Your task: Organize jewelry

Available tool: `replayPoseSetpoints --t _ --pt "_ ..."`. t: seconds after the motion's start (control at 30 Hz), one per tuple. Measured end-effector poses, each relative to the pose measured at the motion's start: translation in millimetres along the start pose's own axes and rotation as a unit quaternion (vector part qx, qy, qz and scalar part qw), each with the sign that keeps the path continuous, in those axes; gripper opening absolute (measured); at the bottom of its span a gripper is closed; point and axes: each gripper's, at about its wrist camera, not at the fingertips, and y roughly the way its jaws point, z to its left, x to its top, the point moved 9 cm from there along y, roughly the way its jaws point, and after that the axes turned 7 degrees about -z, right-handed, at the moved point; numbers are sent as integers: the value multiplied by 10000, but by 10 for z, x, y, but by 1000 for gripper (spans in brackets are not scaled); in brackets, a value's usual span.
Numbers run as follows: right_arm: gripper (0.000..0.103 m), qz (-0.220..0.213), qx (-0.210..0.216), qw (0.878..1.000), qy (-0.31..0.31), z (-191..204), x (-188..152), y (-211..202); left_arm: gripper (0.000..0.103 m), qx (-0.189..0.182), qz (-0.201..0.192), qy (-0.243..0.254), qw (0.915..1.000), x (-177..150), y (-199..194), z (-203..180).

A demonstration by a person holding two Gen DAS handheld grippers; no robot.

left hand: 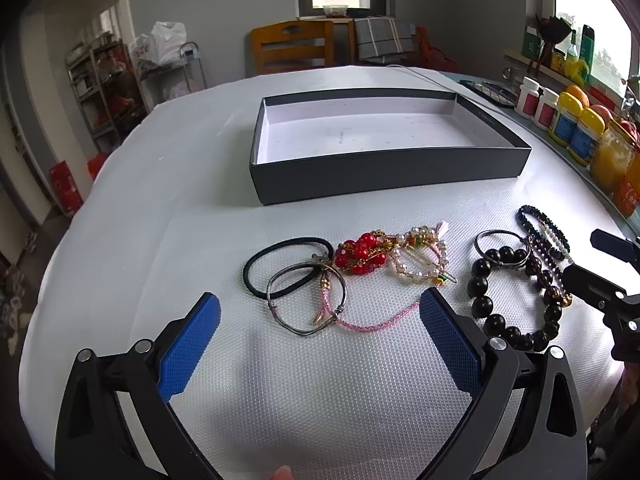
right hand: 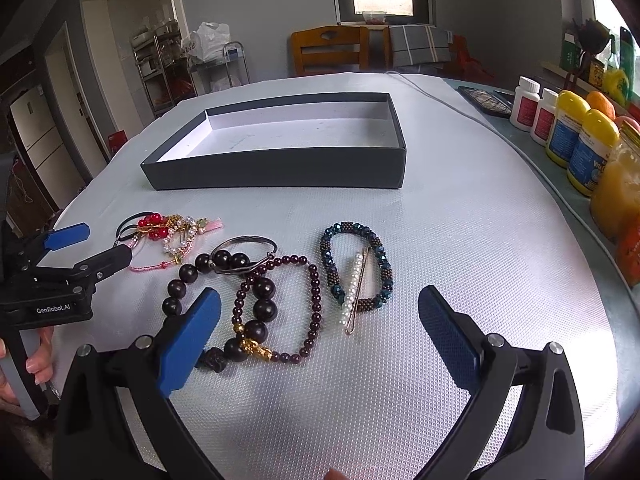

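Left wrist view: the left gripper is spread wide, empty, above the mat; a silver bangle, hair tie and pink cord lie just ahead between its fingers, the box beyond

Right wrist view: the right gripper gapes wide, empty; dark beads and a blue bracelet lie between its fingers

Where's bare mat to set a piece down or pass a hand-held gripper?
Free: the box floor; the mat strip between box front and jewelry; mat right of the teal bracelet. Crowded: from the black hair tie to the dark bead bracelet.
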Motion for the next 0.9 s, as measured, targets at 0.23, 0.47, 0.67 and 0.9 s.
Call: replayPoseSetpoints --t 0.23,0.47,0.67,0.9 --pt "92 -112 -47 9999 -59 -12 24 -21 101 -55 -69 -81 9999 8 -13 45" --pt "64 -56 -101 9999 -42 -103 35 8 101 -209 -206 -232 9993 67 -35 119" --pt "31 144 7 9999 -45 -87 -13 77 101 -197 -338 -88 9992 118 -68 105" --pt "27 188 -30 9998 -43 -109 -41 101 101 -222 -325 23 9992 112 -59 52"
